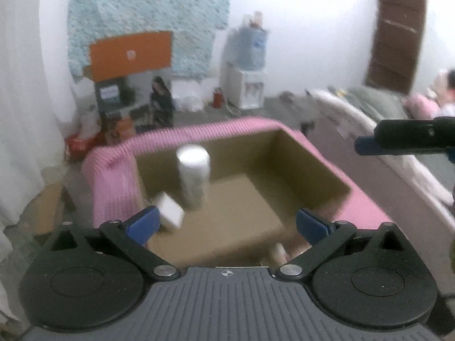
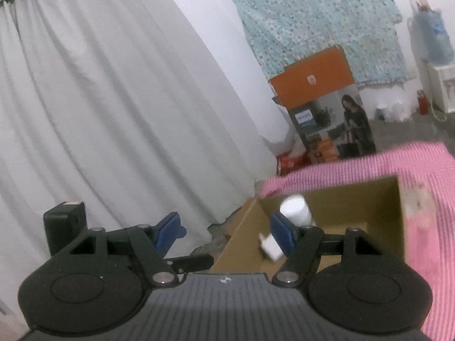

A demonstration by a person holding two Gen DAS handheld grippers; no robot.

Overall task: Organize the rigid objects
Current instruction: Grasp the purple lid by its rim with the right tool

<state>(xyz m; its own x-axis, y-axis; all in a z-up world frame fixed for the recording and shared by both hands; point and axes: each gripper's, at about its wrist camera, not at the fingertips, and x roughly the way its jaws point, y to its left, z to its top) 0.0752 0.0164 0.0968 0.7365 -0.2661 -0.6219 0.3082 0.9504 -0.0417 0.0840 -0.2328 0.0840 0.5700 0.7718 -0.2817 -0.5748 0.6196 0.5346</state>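
An open cardboard box [image 1: 312, 170] with pink striped cloth [image 1: 199, 133] over its rim fills the middle of the left wrist view. Inside it stands a white cylinder [image 1: 193, 176], and a small white box [image 1: 170, 213] lies tilted beside it. My left gripper [image 1: 227, 218] is open above the box's near side with nothing between its fingers. A blue-tipped finger of my right gripper [image 1: 369, 145] pokes in from the right. In the right wrist view my right gripper [image 2: 224, 224] is open and empty, left of the cardboard box [image 2: 355, 201], the cylinder [image 2: 295, 213] and the small box [image 2: 270, 248].
A white curtain [image 2: 113, 113] hangs on the left. An orange printed carton [image 1: 130, 54] and a water dispenser [image 1: 247, 85] stand by the far wall, with a brown door [image 1: 395, 37] further right. Bedding [image 1: 369, 105] and a seated person [image 1: 446, 93] are at the right.
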